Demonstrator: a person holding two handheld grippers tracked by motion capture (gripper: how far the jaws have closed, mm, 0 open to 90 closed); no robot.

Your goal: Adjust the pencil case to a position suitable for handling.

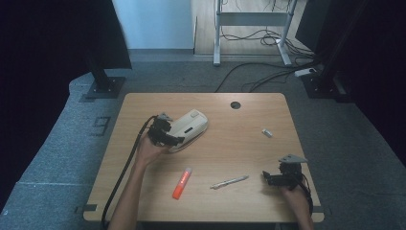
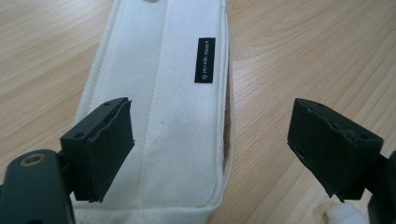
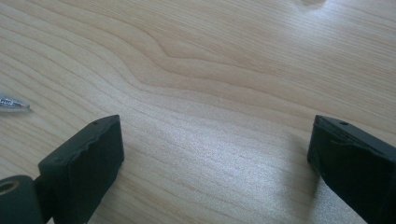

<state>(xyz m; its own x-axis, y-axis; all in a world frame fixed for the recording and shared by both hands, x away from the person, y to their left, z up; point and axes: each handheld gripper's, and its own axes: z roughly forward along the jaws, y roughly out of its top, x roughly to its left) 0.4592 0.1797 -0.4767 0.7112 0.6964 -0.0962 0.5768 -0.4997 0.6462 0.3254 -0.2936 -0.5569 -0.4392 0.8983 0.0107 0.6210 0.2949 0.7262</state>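
Note:
A white fabric pouch [image 1: 192,126] lies left of the table's middle, angled toward the far right. My left gripper [image 1: 172,138] is at the pouch's near-left end, open. In the left gripper view the pouch [image 2: 159,88], with a small black label [image 2: 204,60], runs away between the jaws. The left jaw hangs over the cloth, the right jaw over bare wood, and neither pad presses on it; the left gripper [image 2: 212,135] holds nothing. My right gripper [image 1: 267,178] rests open near the front right corner. In its own view the right gripper [image 3: 215,144] spans bare wood.
An orange highlighter [image 1: 182,183] and a silver pen [image 1: 230,182] lie near the front edge, between the hands; the pen's tip [image 3: 14,103] shows at the left of the right gripper view. A small white object [image 1: 266,132] sits toward the right. A cable hole [image 1: 235,105] is at the wooden table's [image 1: 239,148] far edge.

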